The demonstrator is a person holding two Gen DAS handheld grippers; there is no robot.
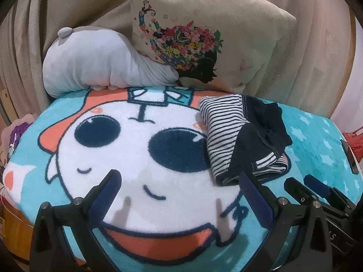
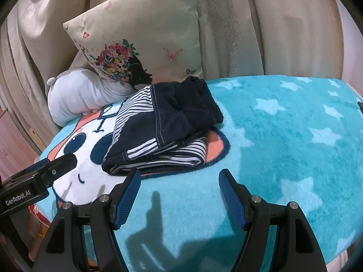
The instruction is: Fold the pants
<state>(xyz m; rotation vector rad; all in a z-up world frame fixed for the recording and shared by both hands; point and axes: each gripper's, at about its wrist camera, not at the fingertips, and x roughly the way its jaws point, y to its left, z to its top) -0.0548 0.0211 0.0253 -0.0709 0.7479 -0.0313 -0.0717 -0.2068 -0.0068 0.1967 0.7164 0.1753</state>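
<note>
Right wrist view: pants [image 2: 163, 124] lie folded beyond the empty, spread right gripper [image 2: 179, 176]; left gripper [image 1: 179, 179] likewise released; leave the bundle alone

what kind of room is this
Probably a bedroom or a similar home living space: a plush cartoon blanket covers the surface, a floral cushion and a grey plush pillow lean against beige curtains.

Cartoon blanket [image 1: 317, 136], floral cushion [image 1: 226, 22], grey plush [image 1: 102, 63]

Left hand-held gripper [image 1: 179, 179] jaws spread, empty; right hand-held gripper [image 2: 180, 176] likewise, apparently angled downward.
</note>
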